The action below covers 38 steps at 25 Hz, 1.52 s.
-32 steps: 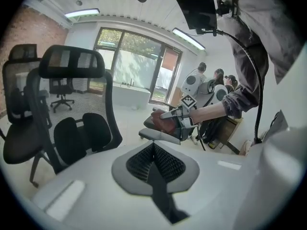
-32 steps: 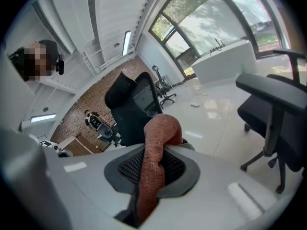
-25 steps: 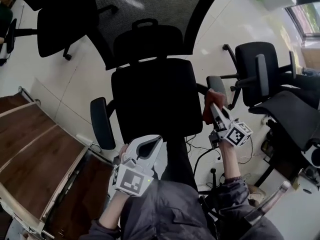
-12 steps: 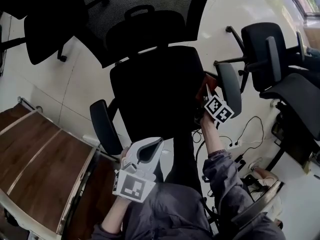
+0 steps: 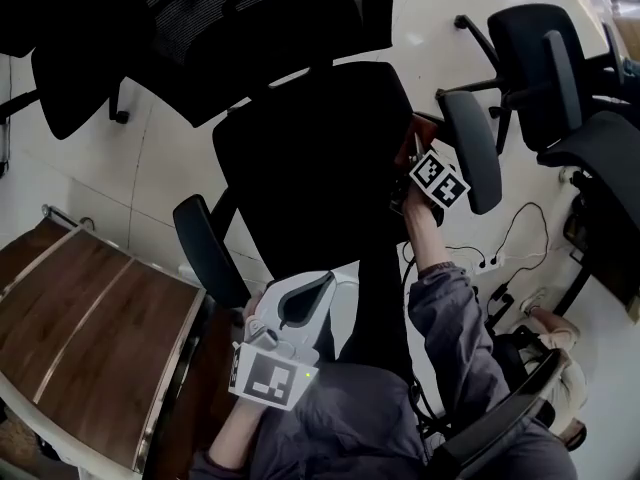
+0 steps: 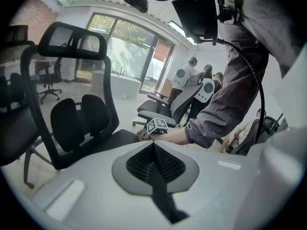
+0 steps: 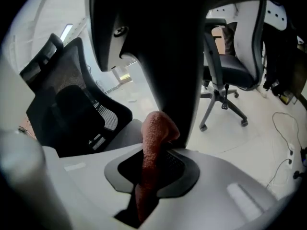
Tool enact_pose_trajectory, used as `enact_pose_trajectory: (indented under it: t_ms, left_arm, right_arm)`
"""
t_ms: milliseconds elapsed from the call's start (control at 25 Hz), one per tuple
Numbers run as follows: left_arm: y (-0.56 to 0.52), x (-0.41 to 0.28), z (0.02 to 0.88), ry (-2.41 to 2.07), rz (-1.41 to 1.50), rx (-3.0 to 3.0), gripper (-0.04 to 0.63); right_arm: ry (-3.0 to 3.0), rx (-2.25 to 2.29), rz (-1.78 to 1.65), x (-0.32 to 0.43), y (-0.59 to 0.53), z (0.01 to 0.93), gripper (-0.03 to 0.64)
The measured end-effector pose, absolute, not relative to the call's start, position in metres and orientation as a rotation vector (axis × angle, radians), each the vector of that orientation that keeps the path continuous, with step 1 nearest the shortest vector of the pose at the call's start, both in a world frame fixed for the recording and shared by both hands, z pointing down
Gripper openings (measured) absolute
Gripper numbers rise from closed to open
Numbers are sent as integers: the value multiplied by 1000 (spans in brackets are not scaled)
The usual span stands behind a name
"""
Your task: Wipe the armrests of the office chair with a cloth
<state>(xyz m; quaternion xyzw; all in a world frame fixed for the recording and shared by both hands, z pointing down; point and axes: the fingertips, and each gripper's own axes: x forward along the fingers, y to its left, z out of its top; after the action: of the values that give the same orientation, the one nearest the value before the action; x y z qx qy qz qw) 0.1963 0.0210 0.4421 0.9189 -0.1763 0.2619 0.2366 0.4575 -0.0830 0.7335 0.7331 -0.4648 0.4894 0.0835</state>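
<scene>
The black office chair (image 5: 310, 158) stands in front of me, its left armrest (image 5: 205, 253) and right armrest (image 5: 470, 148) flanking the seat. My right gripper (image 5: 416, 156) is shut on a reddish-brown cloth (image 5: 420, 130) in the gap between the seat and the right armrest's inner side. In the right gripper view the cloth (image 7: 154, 138) sticks out of the right gripper (image 7: 156, 152) against the dark armrest (image 7: 163, 56). My left gripper (image 5: 322, 282) hovers near my lap, shut and holding nothing. In its own view the left gripper (image 6: 153, 146) points at the chair (image 6: 81, 123).
More office chairs (image 5: 545, 48) crowd the right side, and another (image 5: 70, 68) stands at the upper left. A wooden desk (image 5: 90, 328) fills the lower left. Cables and a power strip (image 5: 480, 263) lie on the floor. People (image 6: 192, 80) stand far off.
The right gripper has carried the cloth from the armrest's near end along to its inner side, closer to the seat. The left gripper has stayed put.
</scene>
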Motion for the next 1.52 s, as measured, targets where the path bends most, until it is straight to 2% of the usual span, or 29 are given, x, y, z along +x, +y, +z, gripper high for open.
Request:
enact_pose_trajectory:
  t_ms: [520,1160,1520]
  left_arm:
    - [19,213,415,-467,695,2581,15]
    - [29,194,438,-489,736,2524,15]
    - [21,196,422,-512,687,2543,15]
  right_arm:
    - [-1453,2417,1473,456,-62,635,54]
    - [-1314,2305,1510,468,-71,734,54]
    - [-1350,2379,1434,463,-67,673,54]
